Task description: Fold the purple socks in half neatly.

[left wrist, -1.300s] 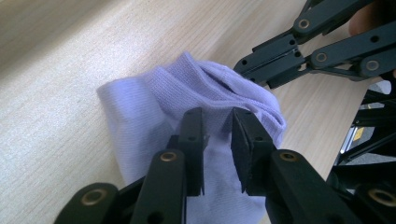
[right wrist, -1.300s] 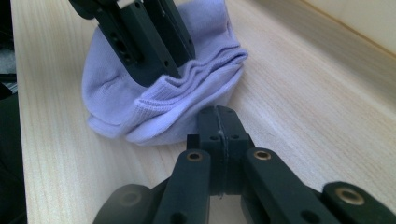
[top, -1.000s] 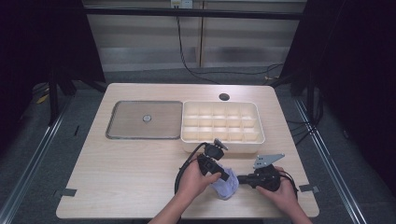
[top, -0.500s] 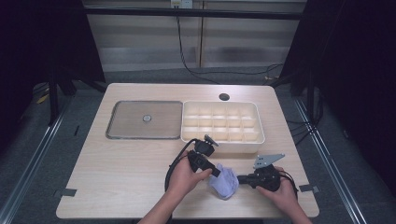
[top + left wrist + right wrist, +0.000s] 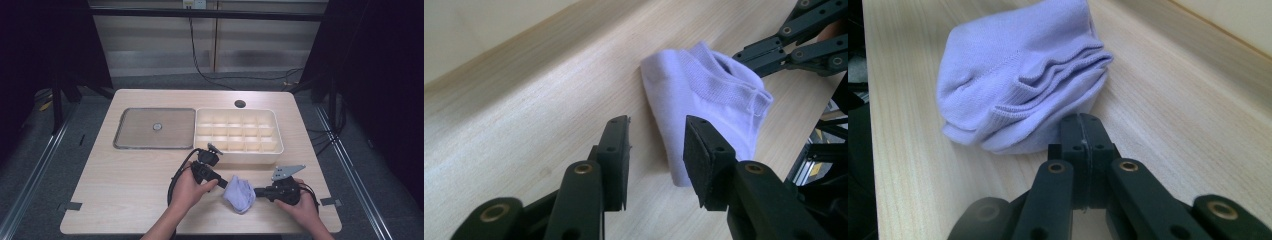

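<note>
A folded pale lilac sock (image 5: 239, 194) lies on the wooden table (image 5: 125, 185) near its front edge. My left gripper (image 5: 223, 182) sits just left of it, pointing at it. In the left gripper view its jaws (image 5: 656, 145) stand apart and have just been opening; nothing is between them, and the sock (image 5: 704, 95) lies beyond the tips. My right gripper (image 5: 256, 192) comes in from the right. Its jaws (image 5: 1080, 122) are shut flat together, tips against the sock's (image 5: 1018, 85) near edge. I see no fabric between them.
A cream box with several compartments (image 5: 237, 111) stands behind the grippers at the centre right. A flat grey lid with a small knob (image 5: 135, 132) lies to its left. A round hole (image 5: 240, 104) sits near the table's far edge. Black cable loops beside the left hand (image 5: 175, 182).
My left gripper has drawn back leftward off the sock and its jaws have spread. The sock and the right gripper have stayed in place.
</note>
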Available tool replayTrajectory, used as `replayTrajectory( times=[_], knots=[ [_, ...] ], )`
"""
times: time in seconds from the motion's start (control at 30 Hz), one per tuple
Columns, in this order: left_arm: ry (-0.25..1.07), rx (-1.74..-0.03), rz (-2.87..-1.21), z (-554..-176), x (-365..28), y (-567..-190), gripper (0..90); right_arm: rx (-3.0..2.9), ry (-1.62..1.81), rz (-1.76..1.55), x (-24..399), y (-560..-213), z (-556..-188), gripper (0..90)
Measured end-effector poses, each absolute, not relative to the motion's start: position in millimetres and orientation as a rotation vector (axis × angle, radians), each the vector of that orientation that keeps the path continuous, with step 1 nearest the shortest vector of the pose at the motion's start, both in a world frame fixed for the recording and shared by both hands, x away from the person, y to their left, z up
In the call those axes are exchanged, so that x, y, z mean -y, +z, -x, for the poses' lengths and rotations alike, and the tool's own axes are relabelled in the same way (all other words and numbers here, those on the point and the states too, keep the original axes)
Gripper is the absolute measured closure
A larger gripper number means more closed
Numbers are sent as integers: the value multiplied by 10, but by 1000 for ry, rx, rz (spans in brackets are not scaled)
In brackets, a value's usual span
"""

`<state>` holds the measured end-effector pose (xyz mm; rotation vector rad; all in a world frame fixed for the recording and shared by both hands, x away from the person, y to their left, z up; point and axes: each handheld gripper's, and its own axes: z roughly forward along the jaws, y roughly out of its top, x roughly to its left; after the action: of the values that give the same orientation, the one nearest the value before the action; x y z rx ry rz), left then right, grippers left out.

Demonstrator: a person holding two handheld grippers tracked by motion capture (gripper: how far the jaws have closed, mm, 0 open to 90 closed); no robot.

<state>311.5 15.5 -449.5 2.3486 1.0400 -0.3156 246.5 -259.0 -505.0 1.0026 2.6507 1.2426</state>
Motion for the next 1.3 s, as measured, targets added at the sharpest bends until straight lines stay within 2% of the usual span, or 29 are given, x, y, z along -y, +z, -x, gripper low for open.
replayTrajectory(
  times=[0.73,1.3],
  knots=[
    [-427,-1057,-2298,-3051,-117,-4654,553,-2645,1252,-1002,2597,-5058,-2462,900],
    [-449,-1073,-2308,-3021,-22,-4681,754,-2641,1236,-981,2584,-5051,-2442,900]
  ],
)
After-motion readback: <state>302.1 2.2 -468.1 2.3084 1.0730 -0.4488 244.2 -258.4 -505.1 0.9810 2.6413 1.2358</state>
